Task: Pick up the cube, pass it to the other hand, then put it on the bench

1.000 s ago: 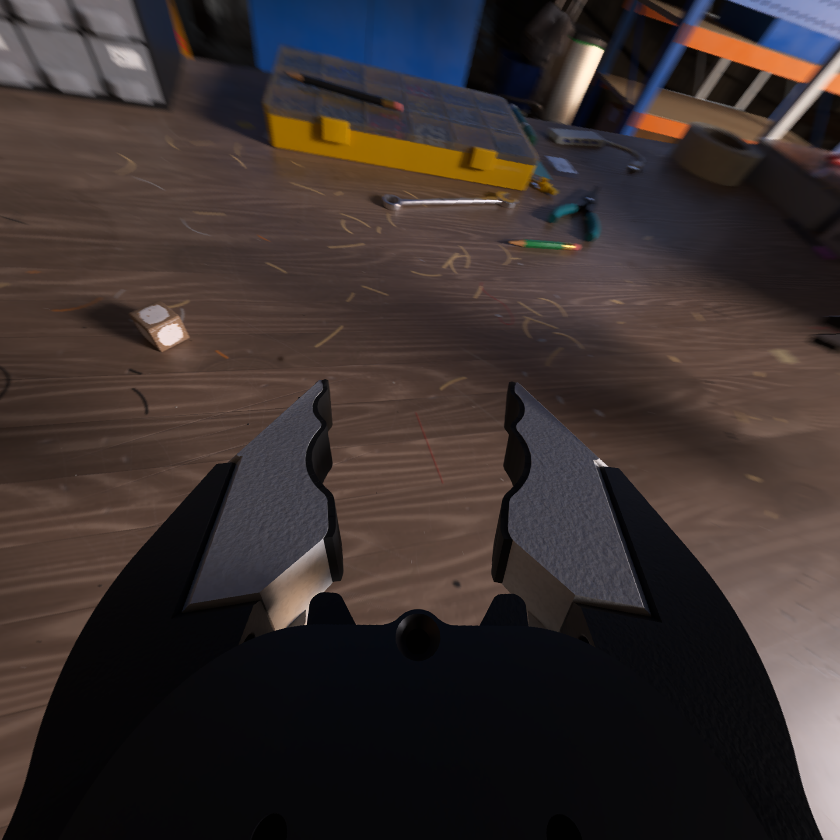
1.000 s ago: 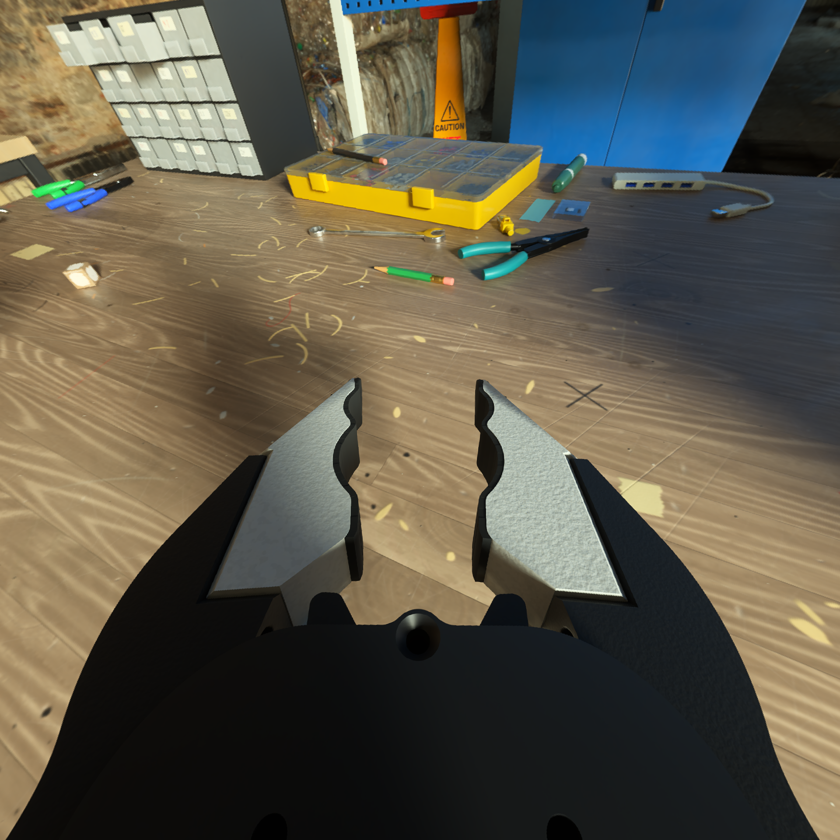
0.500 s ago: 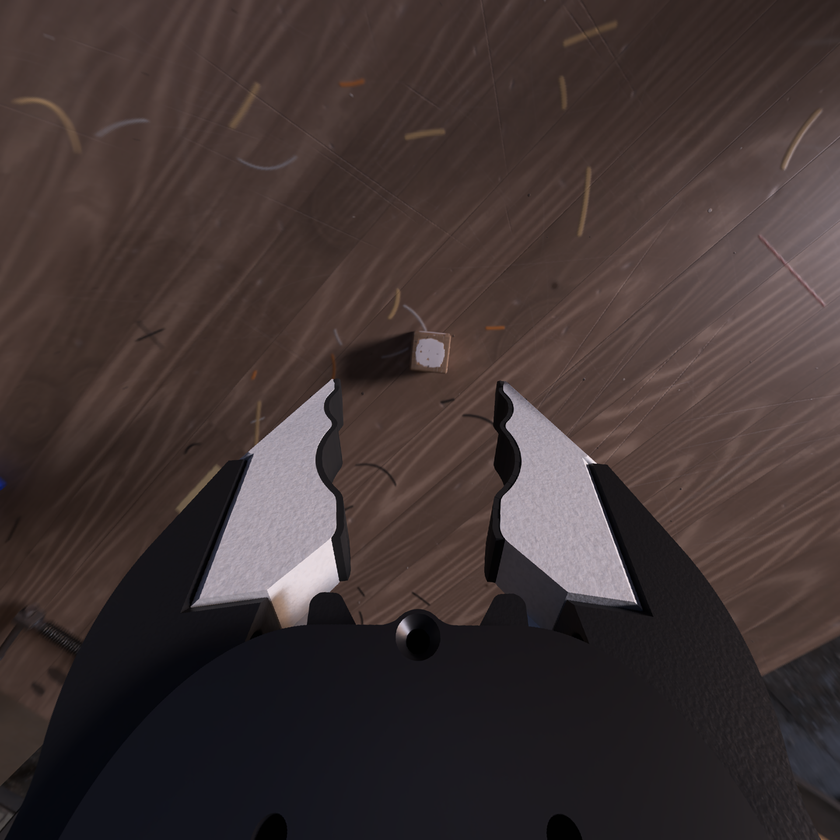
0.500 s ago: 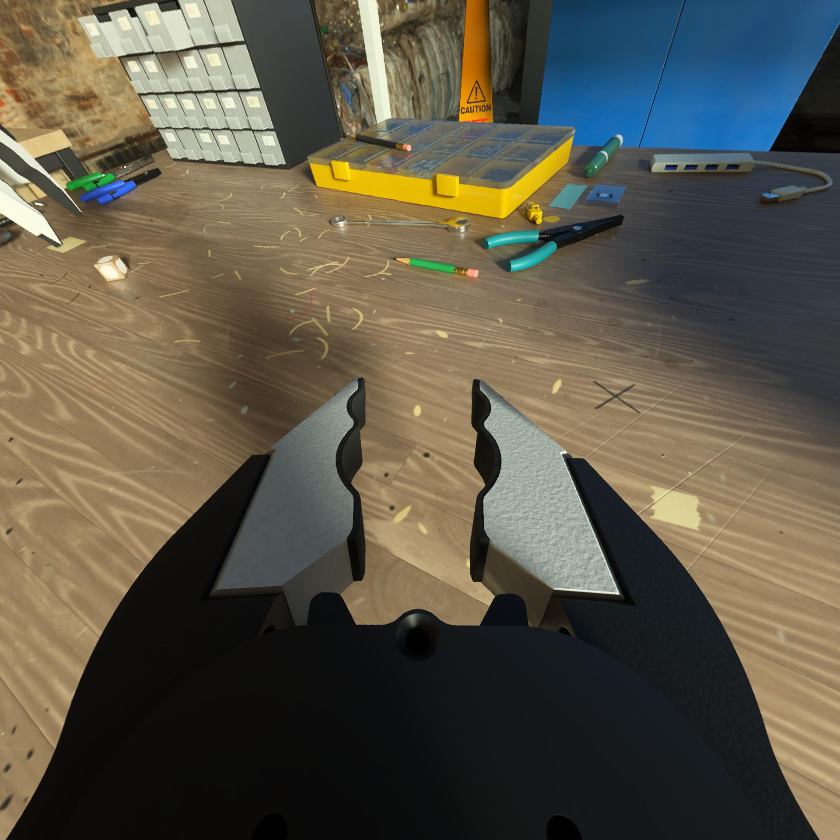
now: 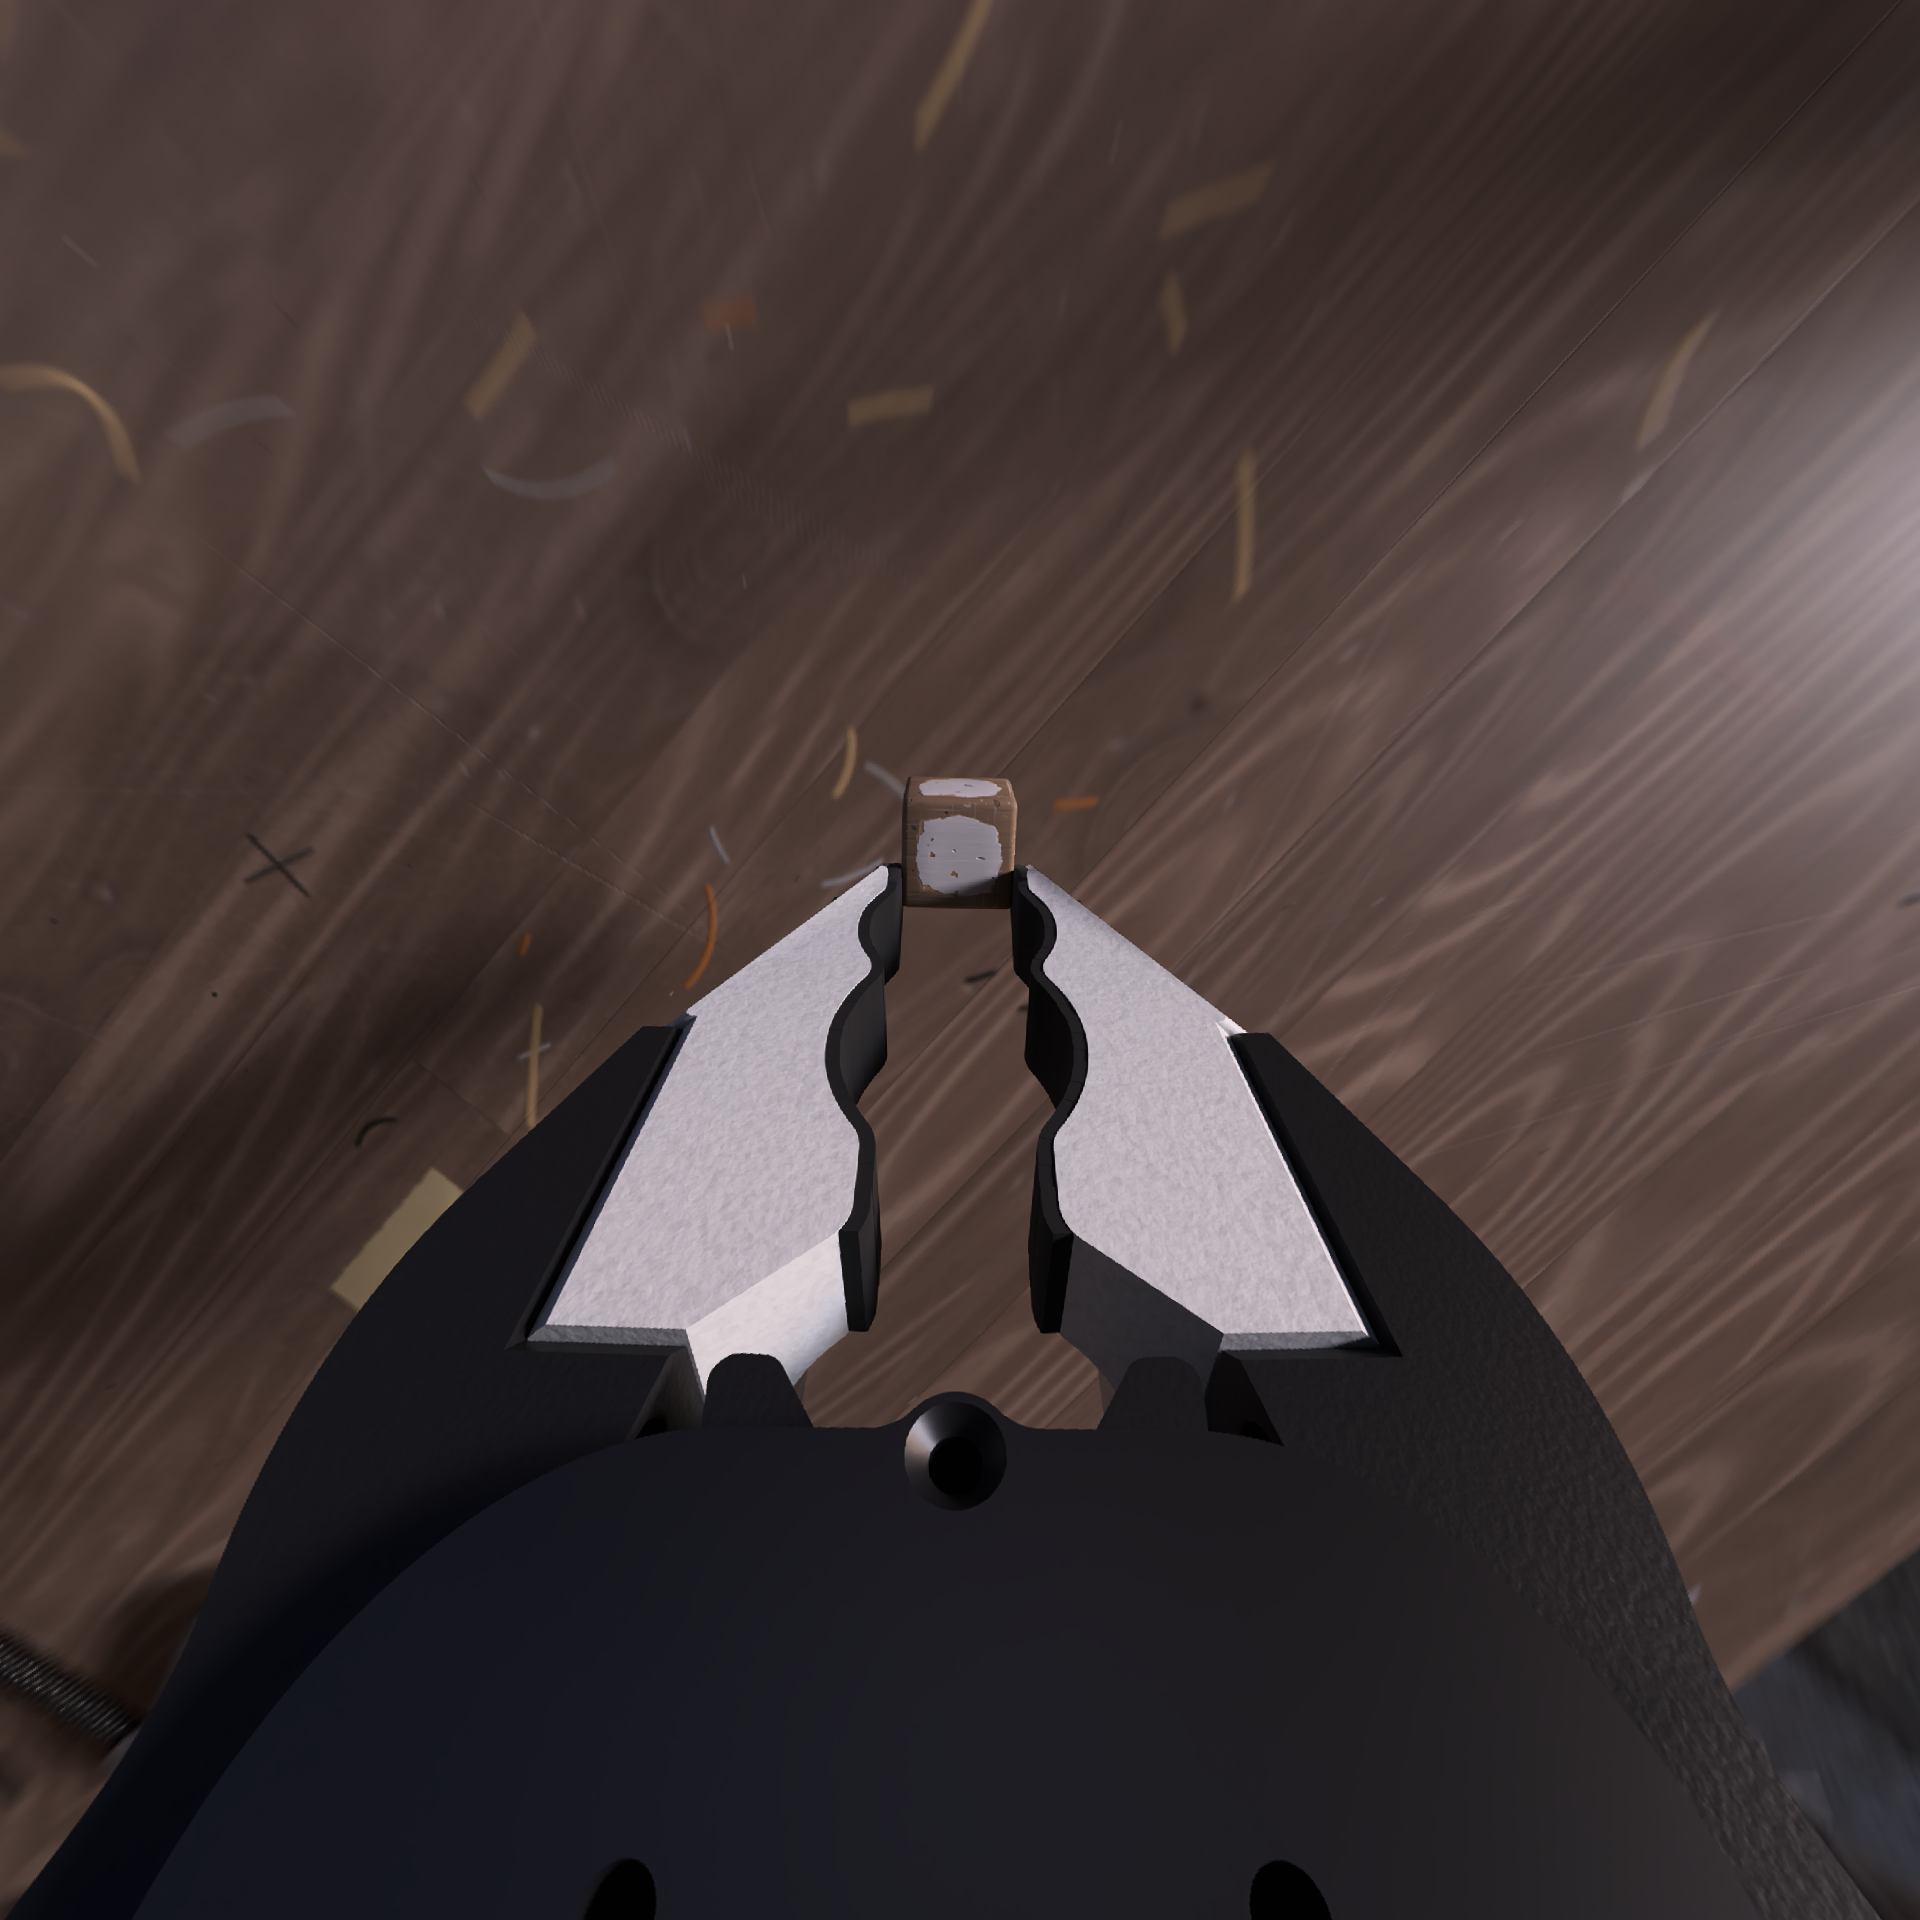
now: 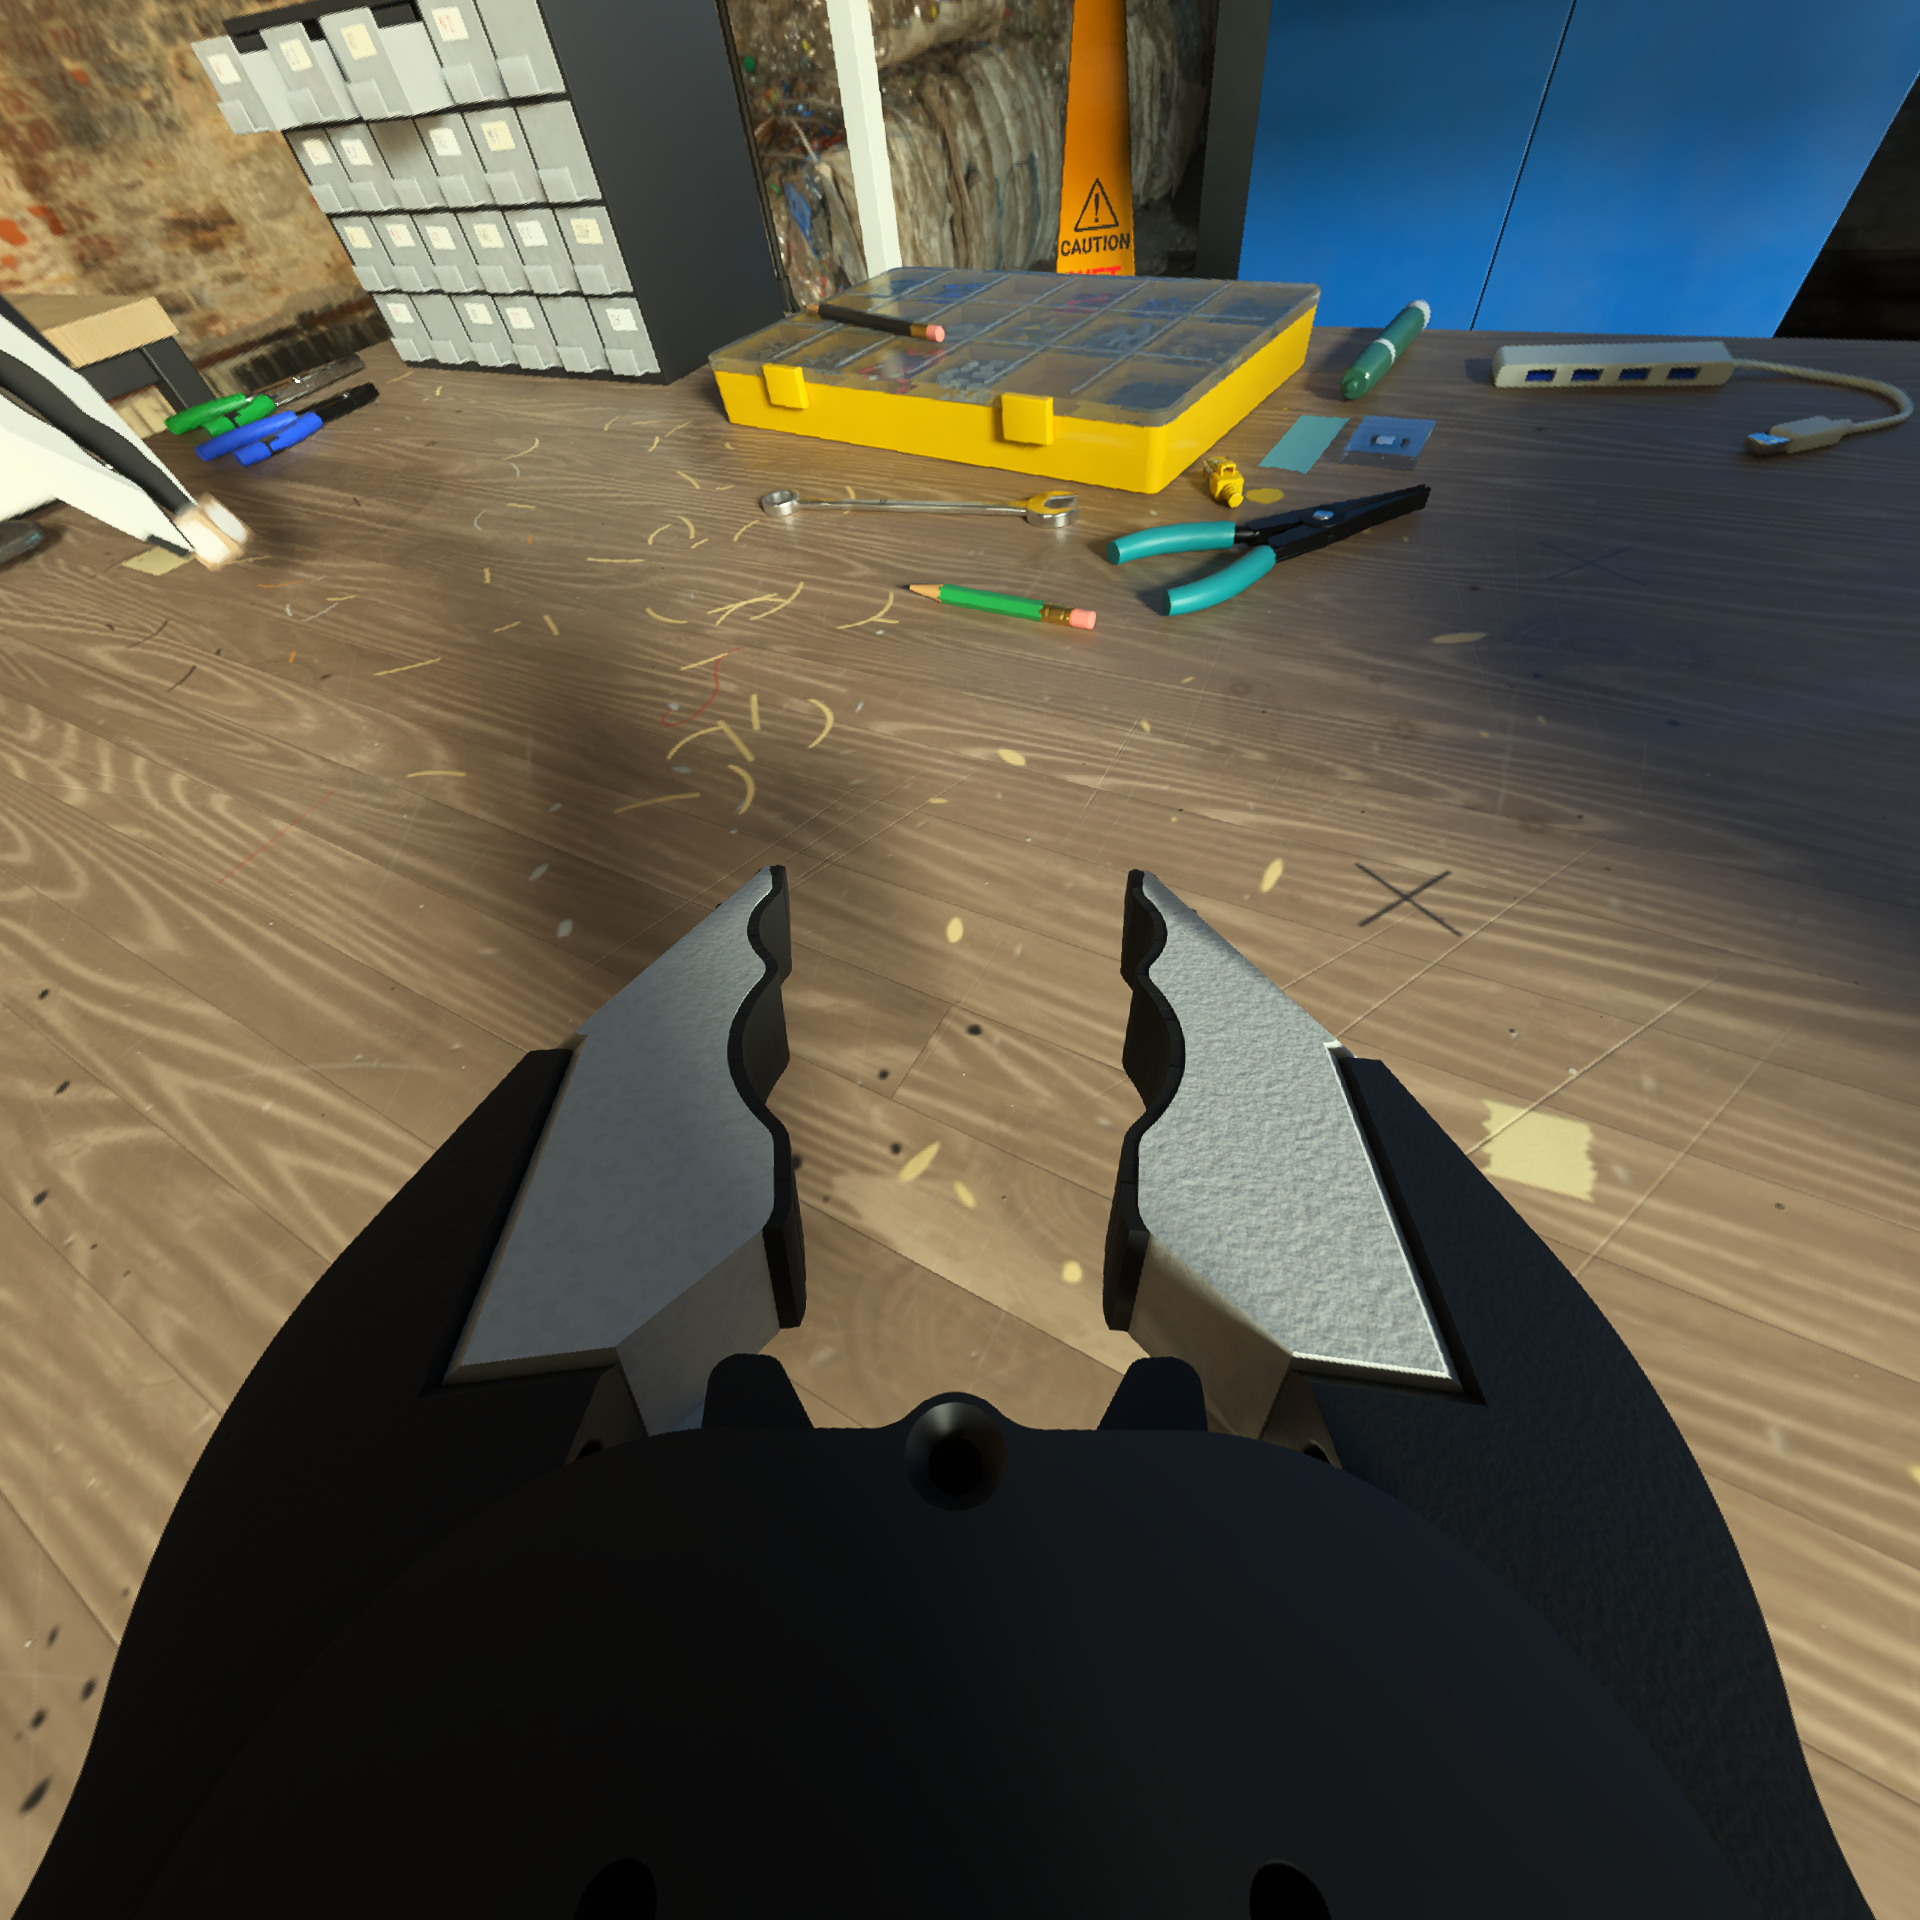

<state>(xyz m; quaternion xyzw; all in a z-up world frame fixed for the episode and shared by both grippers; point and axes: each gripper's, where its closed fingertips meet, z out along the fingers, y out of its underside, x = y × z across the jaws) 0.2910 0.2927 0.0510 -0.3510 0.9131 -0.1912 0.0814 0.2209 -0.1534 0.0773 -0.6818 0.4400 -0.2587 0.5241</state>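
The cube (image 5: 956,842) is small and brown with worn white faces. My left gripper (image 5: 956,885) points steeply down at the wooden bench (image 5: 1455,727) and is shut on the cube, which sits pinched between the very tips of both fingers. I cannot tell whether the cube rests on the bench or is just off it. In the right wrist view the left gripper's white fingers (image 6: 94,468) and the cube (image 6: 218,535) show at the far left. My right gripper (image 6: 956,883) is open and empty above the bench, far from the cube.
On the bench (image 6: 1558,779) lie a yellow parts box (image 6: 1018,384), a wrench (image 6: 914,506), a green pencil (image 6: 1003,605), teal pliers (image 6: 1247,551), markers (image 6: 260,421) and a USB hub (image 6: 1610,364). A grey drawer cabinet (image 6: 488,197) stands at the back left.
My left gripper swung over and down to the cube, then closed its fingers on it. My right gripper moved slightly and opened wider.
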